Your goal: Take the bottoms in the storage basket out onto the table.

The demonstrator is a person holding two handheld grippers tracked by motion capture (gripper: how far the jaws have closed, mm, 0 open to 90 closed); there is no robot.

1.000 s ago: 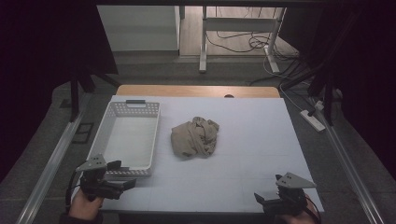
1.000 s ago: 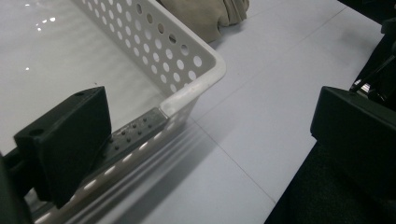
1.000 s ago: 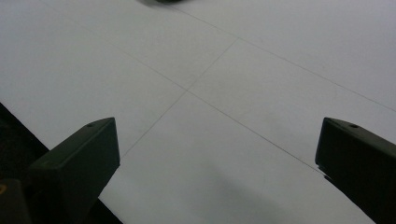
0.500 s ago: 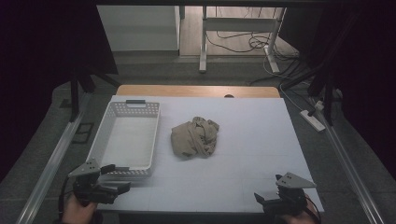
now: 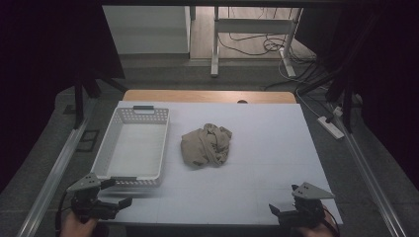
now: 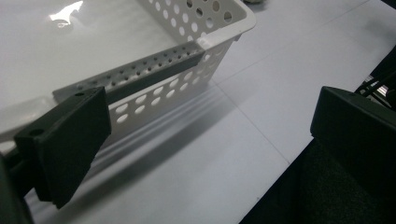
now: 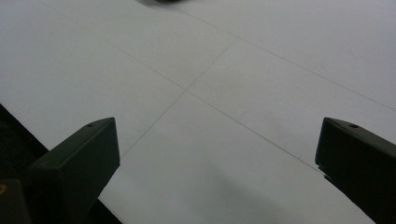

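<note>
A crumpled tan cloth (image 5: pixel 206 145) lies near the middle of the white table (image 5: pixel 257 163). To its left stands an empty white perforated basket (image 5: pixel 131 148), its near corner also close in the left gripper view (image 6: pixel 187 60). My left gripper (image 5: pixel 114 193) hovers at the table's front left corner, just in front of the basket, jaws open and holding nothing (image 6: pixel 210 140). My right gripper (image 5: pixel 279 212) rests low at the front right edge, jaws open over bare table (image 7: pixel 217 154).
A wooden strip (image 5: pixel 207 96) runs along the table's far edge. Metal rails (image 5: pixel 54 173) flank both sides. A power strip (image 5: pixel 331 126) lies on the floor at the right, with cables and desk legs behind the table.
My left gripper has drifted down and left, toward the table's front left corner. The right gripper, cloth and basket have stayed put.
</note>
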